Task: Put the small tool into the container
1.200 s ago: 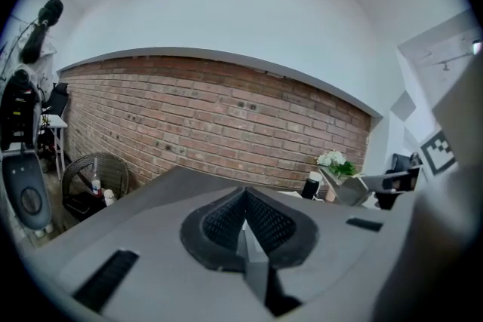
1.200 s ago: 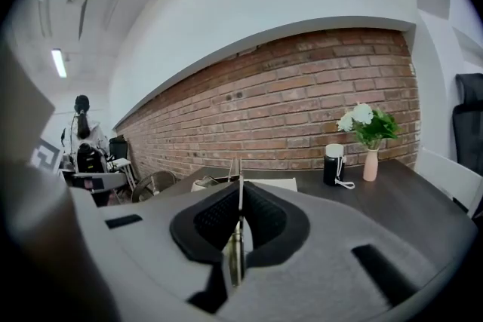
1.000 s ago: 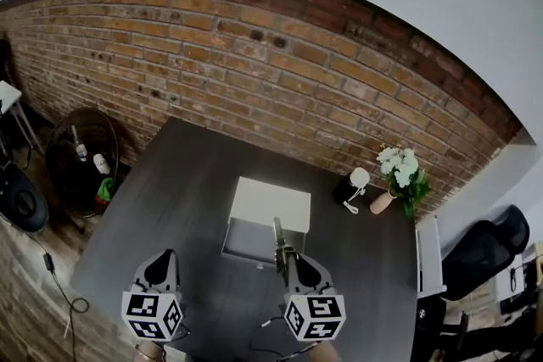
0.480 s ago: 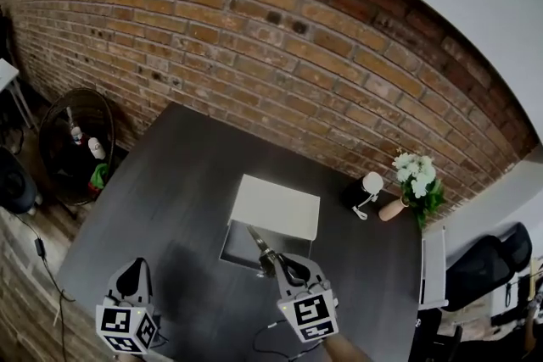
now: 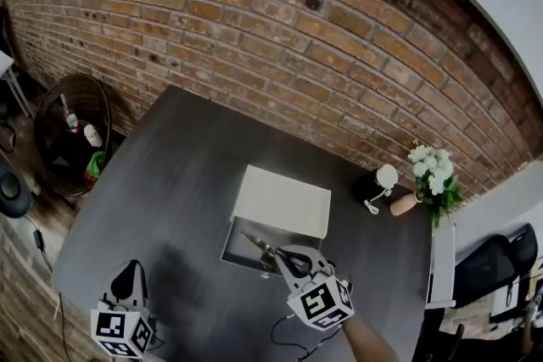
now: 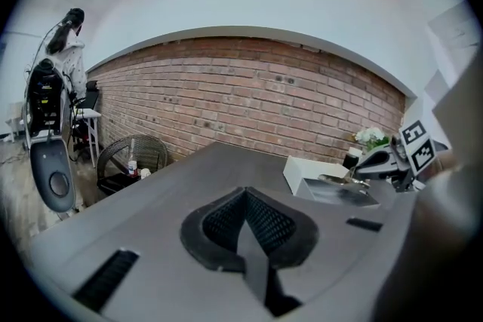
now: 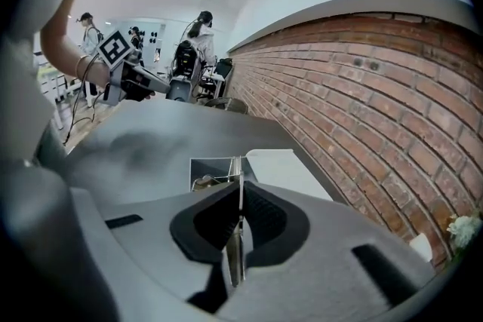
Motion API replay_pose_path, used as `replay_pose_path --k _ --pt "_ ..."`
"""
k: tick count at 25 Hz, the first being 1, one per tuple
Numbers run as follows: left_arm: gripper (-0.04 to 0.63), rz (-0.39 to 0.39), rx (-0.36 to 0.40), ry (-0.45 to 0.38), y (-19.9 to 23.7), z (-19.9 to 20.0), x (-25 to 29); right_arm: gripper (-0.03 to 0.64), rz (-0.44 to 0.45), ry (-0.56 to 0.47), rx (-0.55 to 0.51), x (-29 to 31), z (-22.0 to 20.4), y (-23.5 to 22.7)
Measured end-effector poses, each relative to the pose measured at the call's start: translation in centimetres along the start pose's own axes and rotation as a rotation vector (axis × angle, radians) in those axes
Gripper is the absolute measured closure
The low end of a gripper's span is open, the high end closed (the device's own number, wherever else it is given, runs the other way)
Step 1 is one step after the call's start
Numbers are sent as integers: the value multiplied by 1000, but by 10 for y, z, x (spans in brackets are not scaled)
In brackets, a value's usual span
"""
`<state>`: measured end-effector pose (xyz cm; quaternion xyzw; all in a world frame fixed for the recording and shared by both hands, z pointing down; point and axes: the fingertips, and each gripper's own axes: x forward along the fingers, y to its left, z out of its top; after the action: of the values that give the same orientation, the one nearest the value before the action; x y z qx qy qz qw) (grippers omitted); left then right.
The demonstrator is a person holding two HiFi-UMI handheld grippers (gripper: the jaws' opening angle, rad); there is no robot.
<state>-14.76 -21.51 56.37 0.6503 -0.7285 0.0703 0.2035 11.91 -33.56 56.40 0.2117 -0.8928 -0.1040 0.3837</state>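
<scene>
Small tool (image 7: 240, 179): a thin, flat metal piece clamped edge-on between the jaws of the right gripper (image 5: 287, 258), which are closed narrowly upon it so that the pads press on both faces. In the right gripper view the tool runs straight out from the jaw line, its free end projecting toward the container (image 7: 210, 168). In the head view the tool (image 5: 259, 244) extends from the jaws up and to the left, its tip lying over the open grey interior of the container (image 5: 276, 231); whether the tip touches the container floor cannot be told. The container sits near the middle of the dark table (image 5: 170, 182), with its white lid (image 5: 284, 201) open and adjoining the far edge of the box, toward the brick wall (image 5: 254, 30). The left gripper (image 5: 129, 274) hangs over the near left part of the table, well apart from the container; its jaws [as seen in the left gripper view] are closed together with nothing between them. That view also shows the right gripper (image 6: 381, 160) at the container's near side. A vase of white flowers (image 5: 433, 169) stands at the far right corner of the table, and a wicker basket (image 5: 72, 131) stands on the floor at the left.
</scene>
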Motion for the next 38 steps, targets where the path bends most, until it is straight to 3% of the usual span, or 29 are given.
replay_pose_path --k 13,38 --pt "592 0 -29 35 -3 -10 33 609 24 46 -187 43 -20 -5" --pt "592 -27 -3 79 -16 -8 53 606 50 96 -156 67 -41 -10"
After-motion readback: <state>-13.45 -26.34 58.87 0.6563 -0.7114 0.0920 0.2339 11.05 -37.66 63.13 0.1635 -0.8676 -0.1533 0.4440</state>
